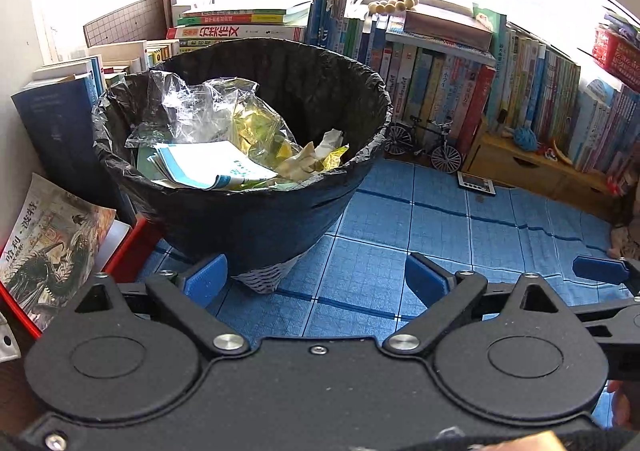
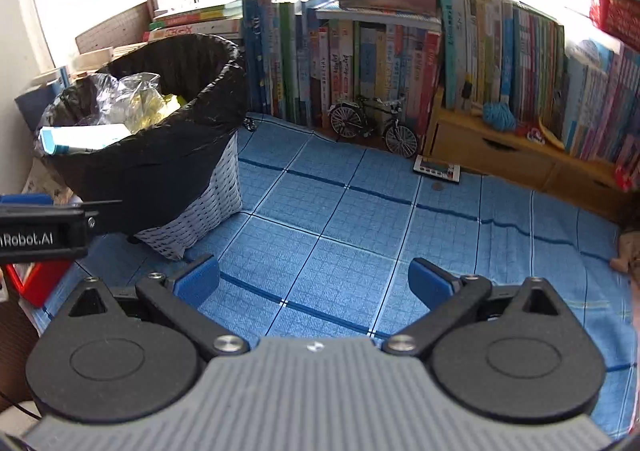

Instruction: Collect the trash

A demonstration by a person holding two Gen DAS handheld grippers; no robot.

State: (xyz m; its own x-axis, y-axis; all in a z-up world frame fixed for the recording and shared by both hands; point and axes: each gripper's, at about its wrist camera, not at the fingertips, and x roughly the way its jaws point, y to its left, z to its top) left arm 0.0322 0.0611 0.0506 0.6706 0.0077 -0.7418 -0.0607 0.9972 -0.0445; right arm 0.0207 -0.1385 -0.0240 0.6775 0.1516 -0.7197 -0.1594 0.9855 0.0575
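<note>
Your left gripper [image 1: 316,279] and right gripper [image 2: 314,279] both hang with jaws spread wide and empty above the blue checked cloth [image 2: 340,219]. The black-lined wastebasket [image 1: 256,211], holding plastic wrap [image 1: 180,107] and a booklet [image 1: 212,167], stands at the left beside the books [image 1: 440,91].

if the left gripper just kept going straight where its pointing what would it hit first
Probably the trash bin: its lower wall sits just ahead of the open, empty left gripper, slightly toward its left finger. Depth is unclear, so it might land on the blue cloth first.
</note>
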